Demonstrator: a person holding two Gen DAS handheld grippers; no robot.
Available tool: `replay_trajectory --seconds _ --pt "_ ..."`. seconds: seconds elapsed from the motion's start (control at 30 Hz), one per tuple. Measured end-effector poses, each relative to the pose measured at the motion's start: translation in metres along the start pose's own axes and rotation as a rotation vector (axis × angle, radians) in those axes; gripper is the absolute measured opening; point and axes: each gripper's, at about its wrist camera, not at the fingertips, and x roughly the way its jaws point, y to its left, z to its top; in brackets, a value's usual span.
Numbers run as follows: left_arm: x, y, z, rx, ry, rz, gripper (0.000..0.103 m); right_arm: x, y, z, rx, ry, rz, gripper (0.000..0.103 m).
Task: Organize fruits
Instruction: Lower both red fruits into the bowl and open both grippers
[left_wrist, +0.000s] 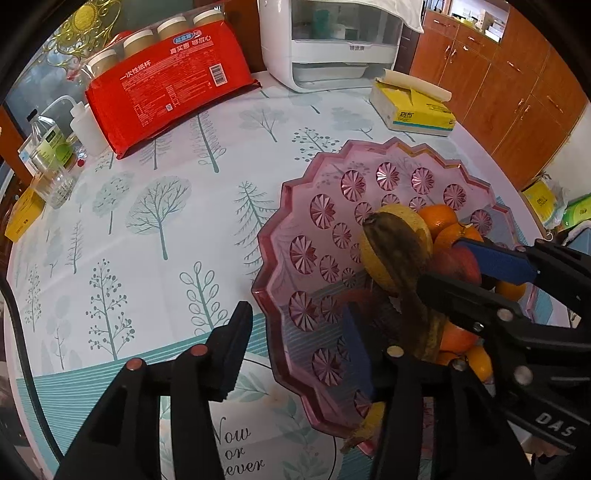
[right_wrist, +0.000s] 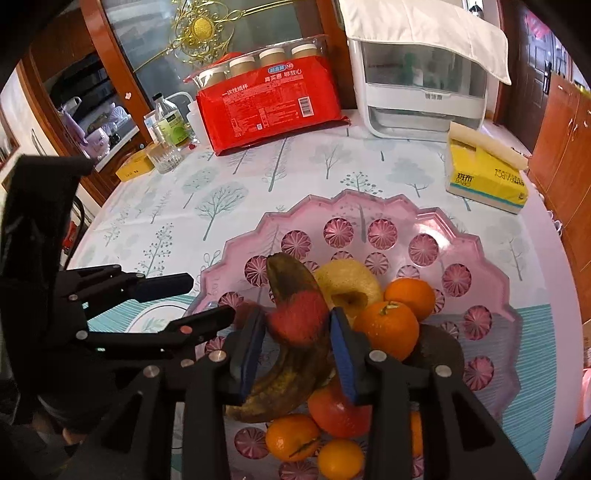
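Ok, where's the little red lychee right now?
In the right wrist view the lychee rests on the browned banana in the pink tray, between the right tongs' open pads, left of the oranges.

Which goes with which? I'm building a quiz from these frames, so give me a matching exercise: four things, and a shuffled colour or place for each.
Things:
1. banana
2. fruit tray
3. tissue box
4. paper cup pack

Descriptions:
A. pink, scalloped rim
B. red wrapper, at the table's far side
C. browned, between the right gripper's pads
D. yellow, right of the tray

Pairs: 1-C, 2-A, 3-D, 4-B
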Motion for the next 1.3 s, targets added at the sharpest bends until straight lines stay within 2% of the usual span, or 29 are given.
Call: replay_trajectory --seconds 0.23,0.37,0.73,0.9,1.07,1.3 --pt "-0.002 0.001 0.0 -0.001 -0.005 0.002 0.052 -0.007 -0.001 0.002 0.013 -0.02 0.001 0.044" --pt "-0.006 0.003 -0.001 -0.003 -0.012 0.015 0.056 -0.013 -0.005 0.004 0.028 -0.04 -0.021 0.044" --pt "-0.023 0.006 -0.004 -0.02 -0.04 0.021 0.058 -0.032 -0.02 0.004 0.068 -0.078 -0.092 0.044" --pt "-0.033 0.006 -0.008 -0.025 -0.057 0.024 0.062 -0.039 -0.017 -0.001 0.071 -0.083 -0.1 0.044" --pt "-0.043 0.006 -0.017 -0.043 -0.069 0.028 0.064 -0.044 -0.008 -0.009 0.054 -0.085 -0.103 0.044" --pt "-0.057 0.004 -0.04 -0.083 -0.083 0.043 0.074 -0.051 0.002 -0.023 0.032 -0.077 -0.096 0.044"
